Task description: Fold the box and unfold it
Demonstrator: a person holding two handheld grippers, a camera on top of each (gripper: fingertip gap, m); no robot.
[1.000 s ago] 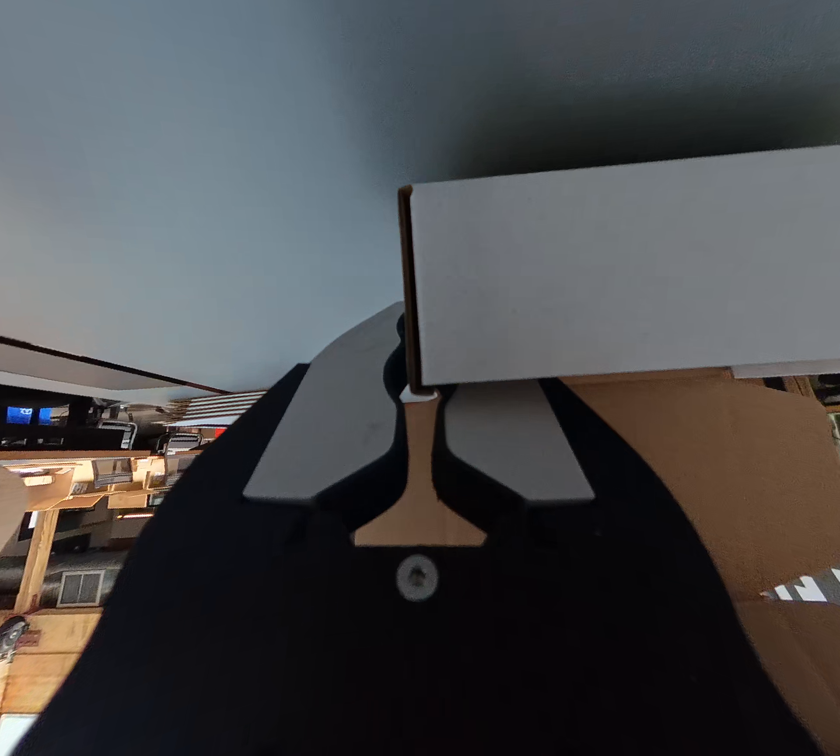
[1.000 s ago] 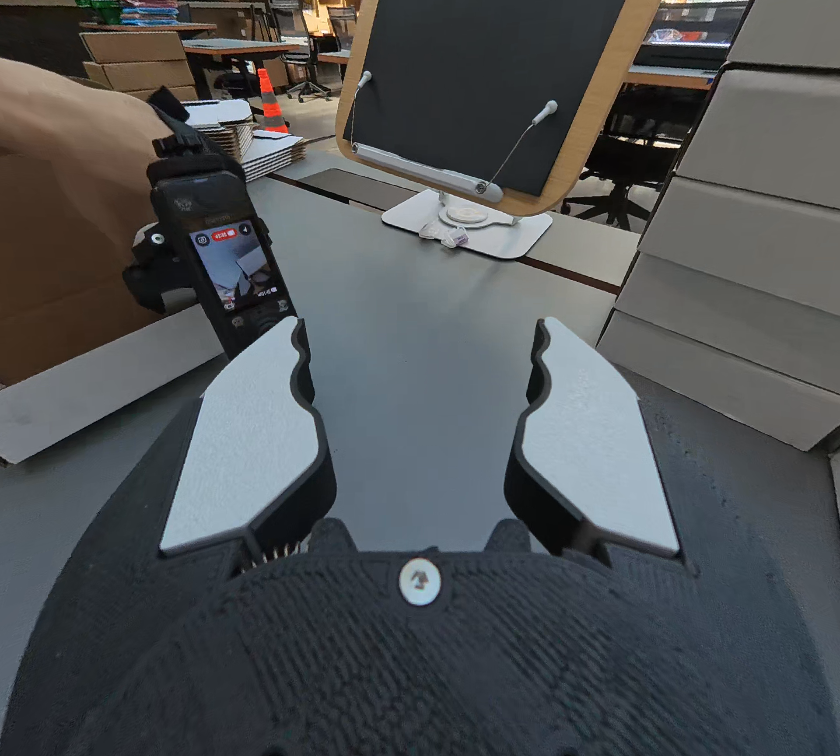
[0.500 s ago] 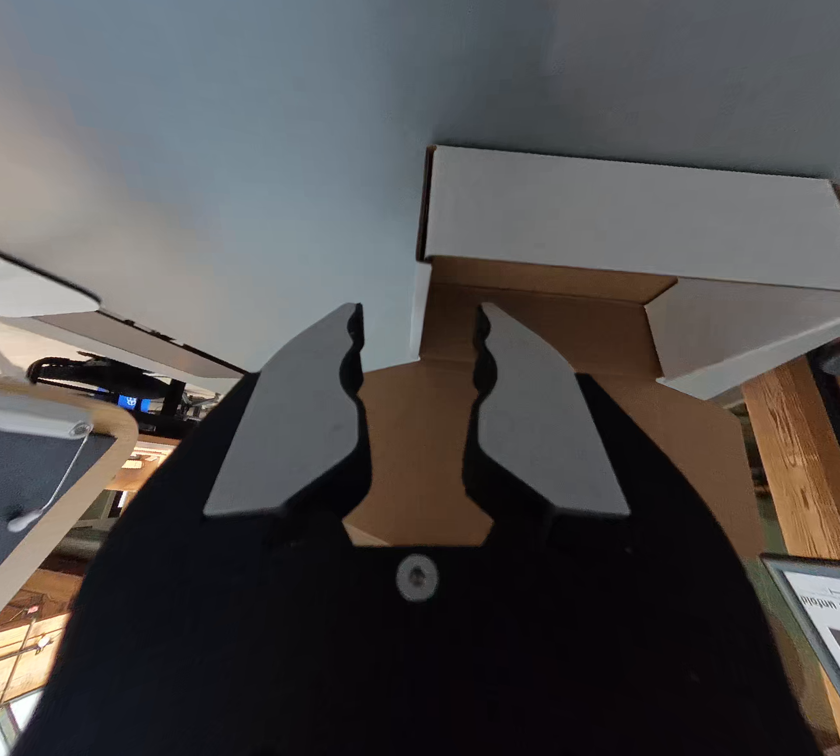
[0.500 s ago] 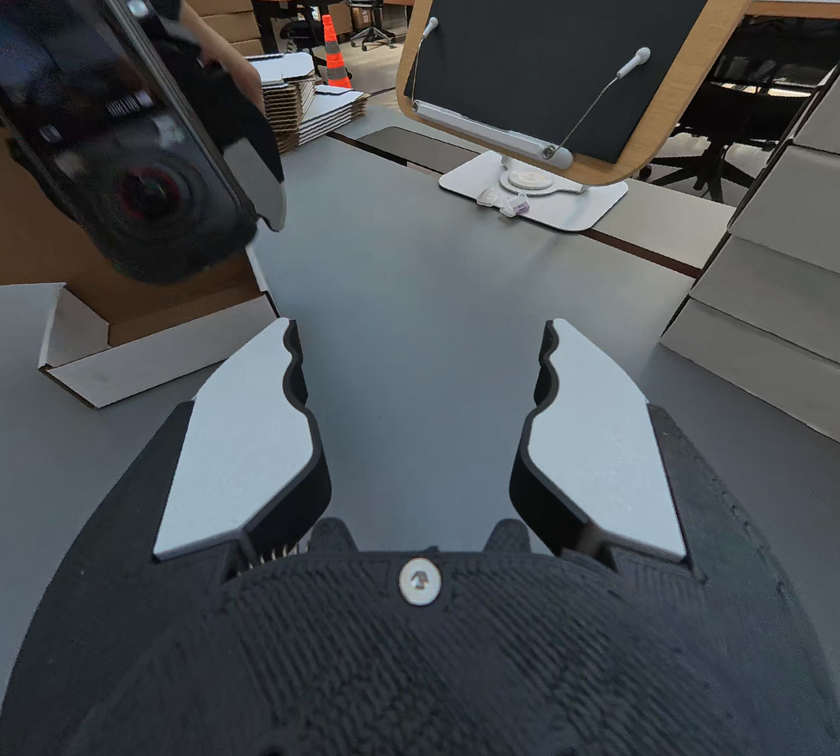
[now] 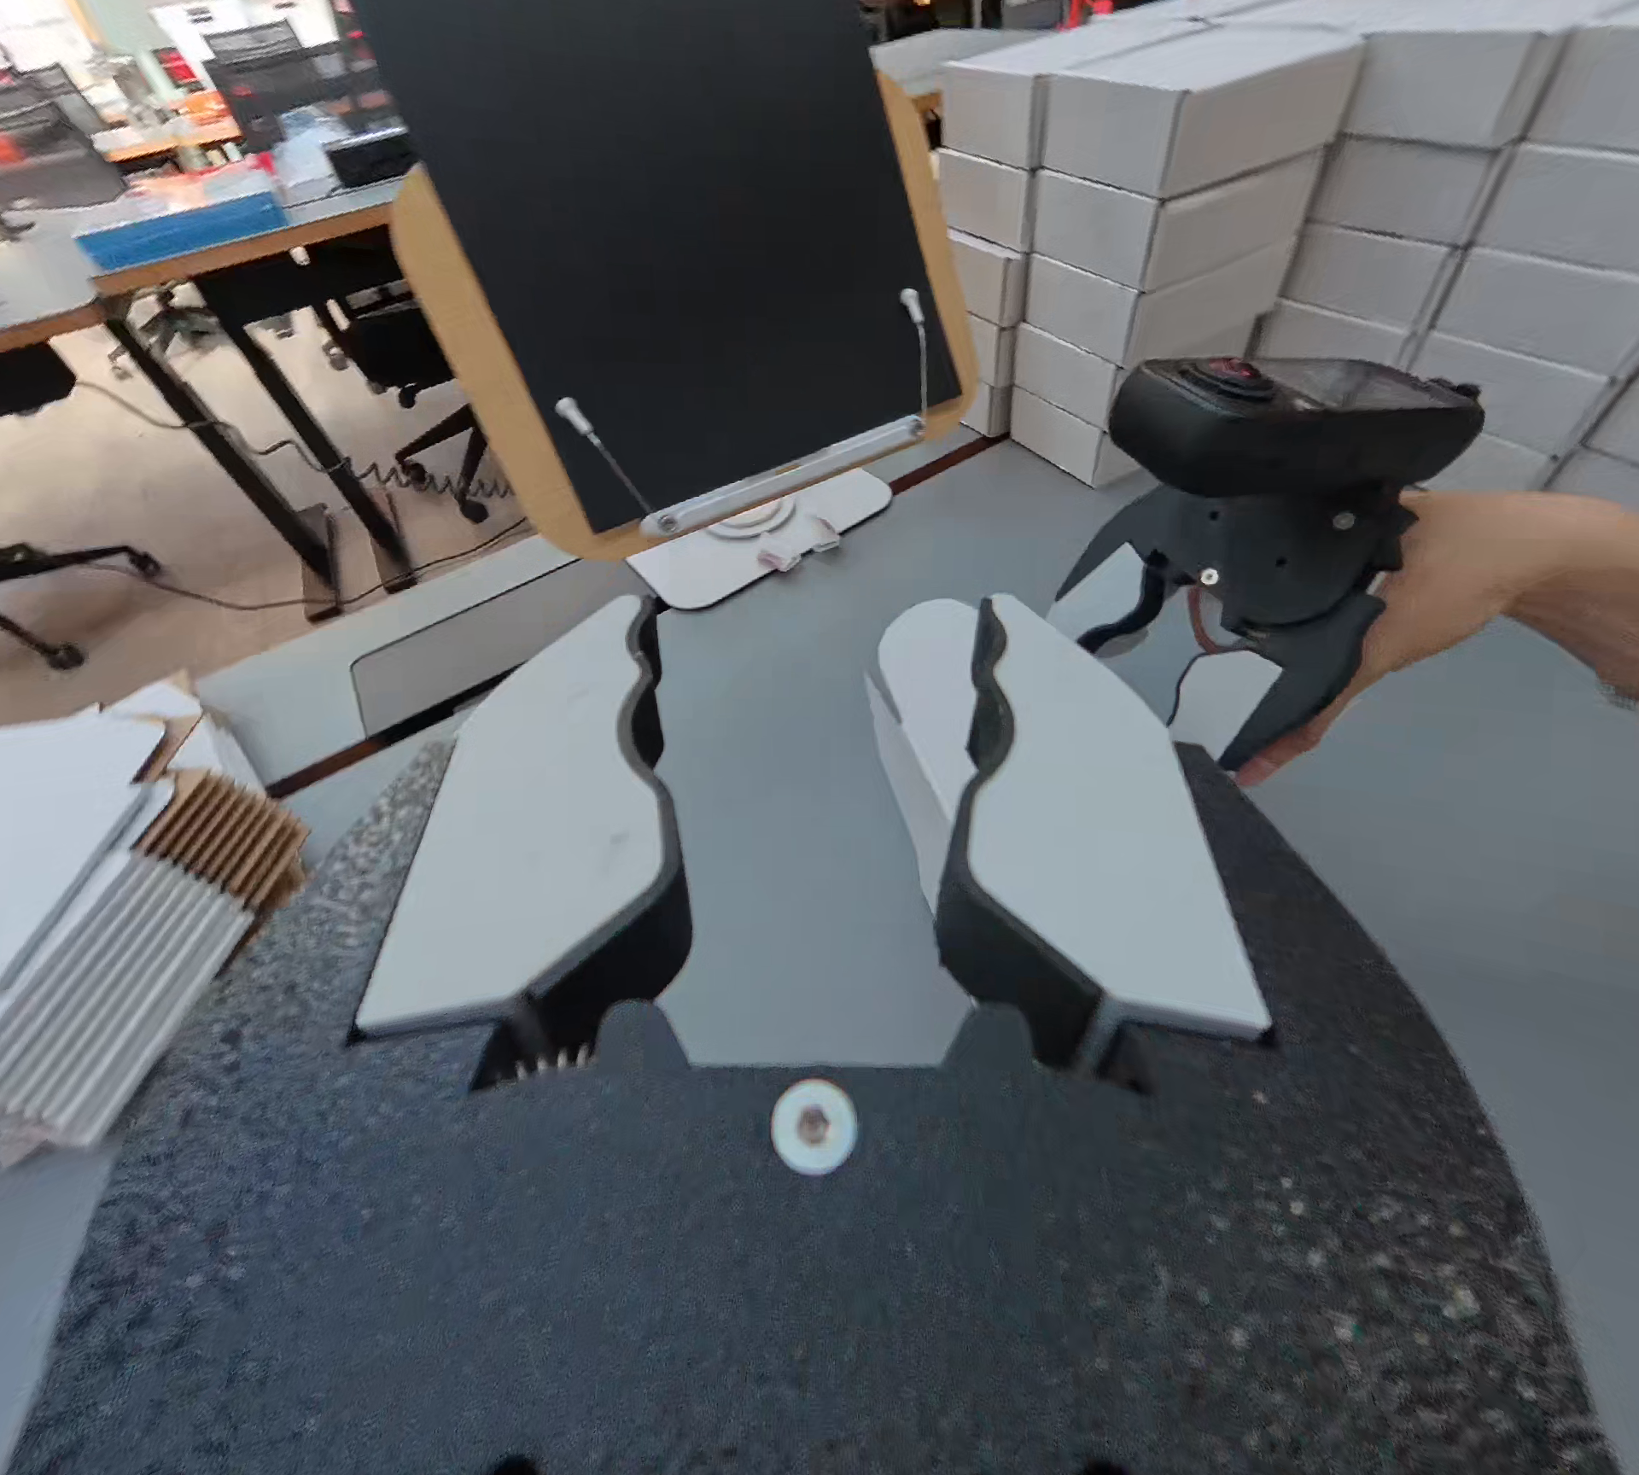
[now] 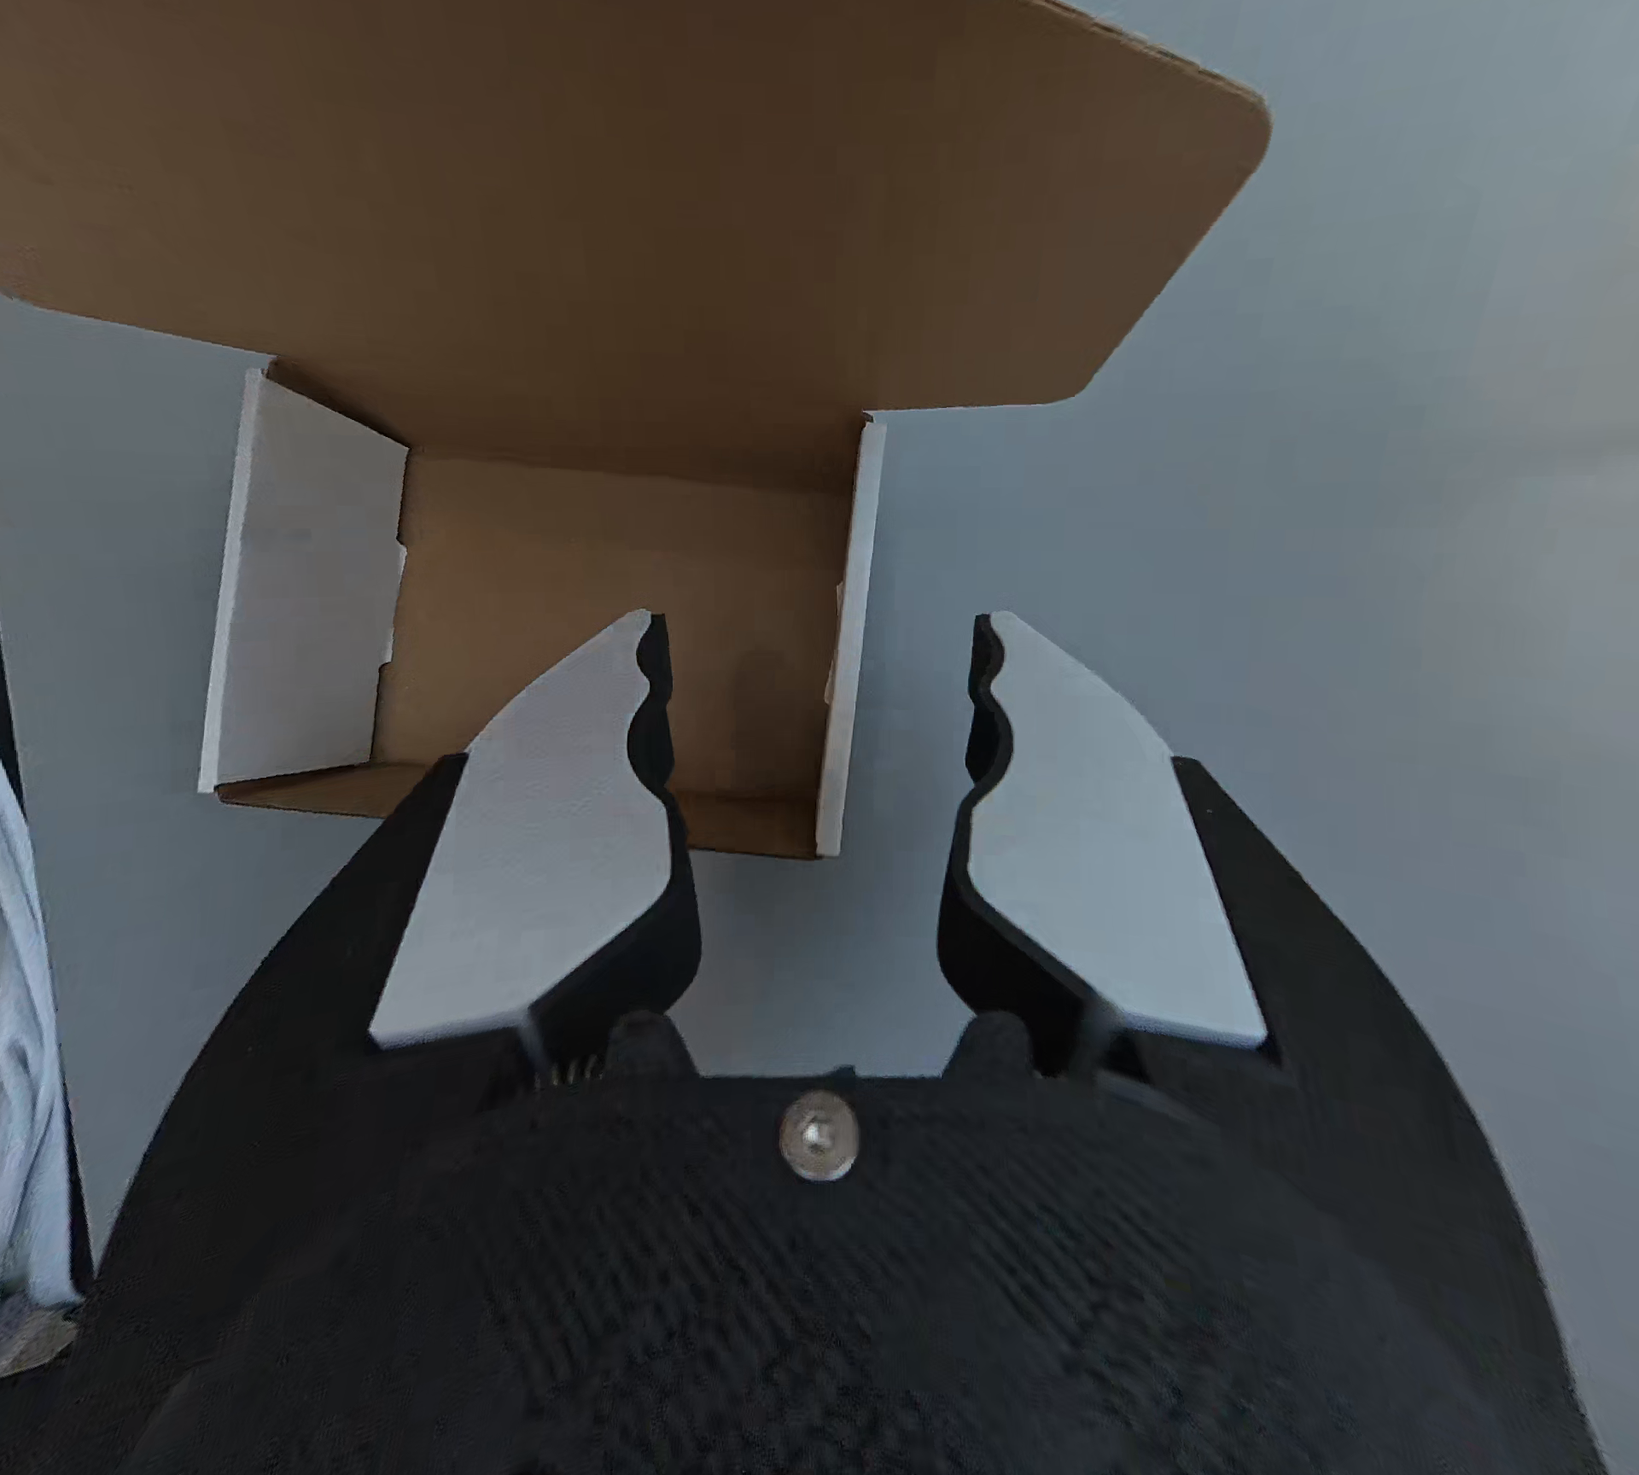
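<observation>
The box point(image 6: 621, 590) lies on the grey table point(image 6: 1330, 546) in the right wrist view. It is brown inside and white outside, with its side walls up and its lid flap point(image 6: 621, 146) open at the far side. My right gripper point(image 6: 820, 634) is open and empty, hovering over the box's near right corner. In the left wrist view my left gripper point(image 5: 816, 616) is open and empty above the table, facing away from the box. The right gripper point(image 5: 1162, 687) shows there at the right, held by a hand, pointing downward.
A black board on a wooden stand point(image 5: 665, 191) is at the table's far edge. A wall of stacked white boxes point(image 5: 1242, 191) fills the right. A pile of flat cardboard blanks point(image 5: 133, 900) lies at the left. White cloth point(image 6: 18, 989) shows at the left edge.
My left gripper let go of the box wall, opened wide and swung up to face the stand. My right gripper turned from facing the stand to looking down over the box.
</observation>
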